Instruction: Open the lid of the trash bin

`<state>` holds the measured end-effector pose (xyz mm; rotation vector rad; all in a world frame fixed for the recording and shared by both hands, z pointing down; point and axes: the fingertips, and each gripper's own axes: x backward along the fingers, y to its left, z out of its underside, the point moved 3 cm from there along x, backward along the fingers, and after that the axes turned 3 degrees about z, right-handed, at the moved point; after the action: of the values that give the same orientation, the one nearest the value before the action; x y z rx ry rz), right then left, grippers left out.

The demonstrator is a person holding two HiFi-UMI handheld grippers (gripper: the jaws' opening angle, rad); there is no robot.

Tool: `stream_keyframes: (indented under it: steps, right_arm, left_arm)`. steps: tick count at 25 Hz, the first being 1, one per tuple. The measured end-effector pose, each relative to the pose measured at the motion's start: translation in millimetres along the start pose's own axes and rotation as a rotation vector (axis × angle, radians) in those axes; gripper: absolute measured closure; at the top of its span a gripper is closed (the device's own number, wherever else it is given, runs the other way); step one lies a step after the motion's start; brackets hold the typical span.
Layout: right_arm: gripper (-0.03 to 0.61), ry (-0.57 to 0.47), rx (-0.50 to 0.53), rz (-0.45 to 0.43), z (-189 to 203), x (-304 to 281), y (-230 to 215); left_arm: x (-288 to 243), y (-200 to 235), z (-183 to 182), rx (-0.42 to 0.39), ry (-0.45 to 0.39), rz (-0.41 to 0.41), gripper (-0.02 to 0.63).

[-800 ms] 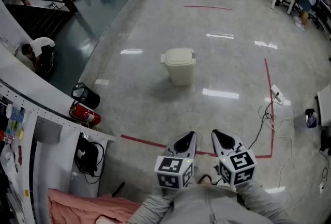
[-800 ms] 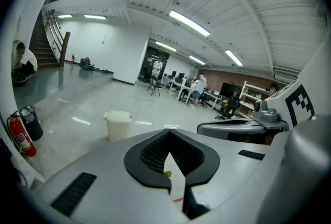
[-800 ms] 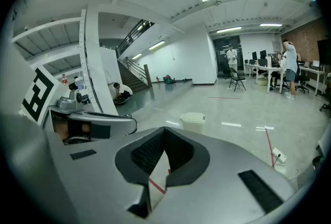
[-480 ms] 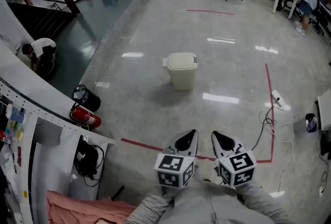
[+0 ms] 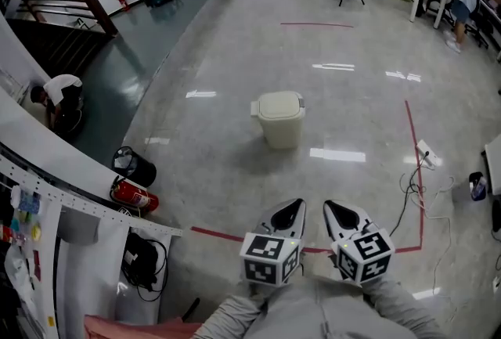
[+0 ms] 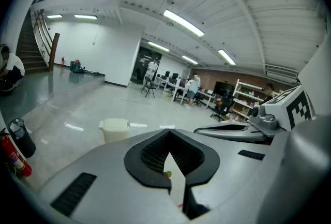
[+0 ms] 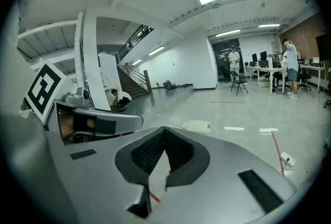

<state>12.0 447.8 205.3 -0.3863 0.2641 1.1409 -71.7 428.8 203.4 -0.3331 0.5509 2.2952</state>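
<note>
Trash bin (image 5: 279, 123) in neither grasp: left gripper (image 5: 290, 207) and right gripper (image 5: 332, 207), side by side at near edge, both have jaws pressed together on nothing; bin stands farther out on open floor (image 5: 360, 114), lid (image 5: 279, 103) down, beyond red tape line (image 5: 215, 233), fire extinguisher (image 5: 135, 197) at left.

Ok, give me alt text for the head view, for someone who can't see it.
A cream trash bin, lid closed, stands on a grey floor, well ahead of the left gripper and right gripper, both shut and empty, held low.
</note>
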Motion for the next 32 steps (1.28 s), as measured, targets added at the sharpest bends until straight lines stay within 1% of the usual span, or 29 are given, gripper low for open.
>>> stream_keyframes:
  steps: [6,10,16,20,25,32]
  right_arm:
    - [0.581,0.001,0.021,-0.002,-8,-22,7]
    - [0.581,0.0,0.009,0.004,-15,-34,7]
    - [0.581,0.022,-0.004,0.01,-17,-53,5]
    - [0.581,0.048,0.005,0.001,-19,-67,5]
    - [0.581,0.069,-0.008,0.003,-23,-84,-9]
    - [0.581,0.085,0.006,-0.006,-40,-129,-37]
  left_arm:
    - [-8,24,-4,-0.004,0.022,0.001,0.611]
    - [-12,37,-11,-0.016,0.027,0.004,0.611]
    - [-20,54,-16,-0.012,0.038,0.009,0.611]
    - [-26,69,-20,0.008,0.039,0.003,0.611]
    - [-43,85,-27,0.017,0.051,-0.006,0.611]
    - [-82,117,-50,0.024,0.06,-0.033,0.611]
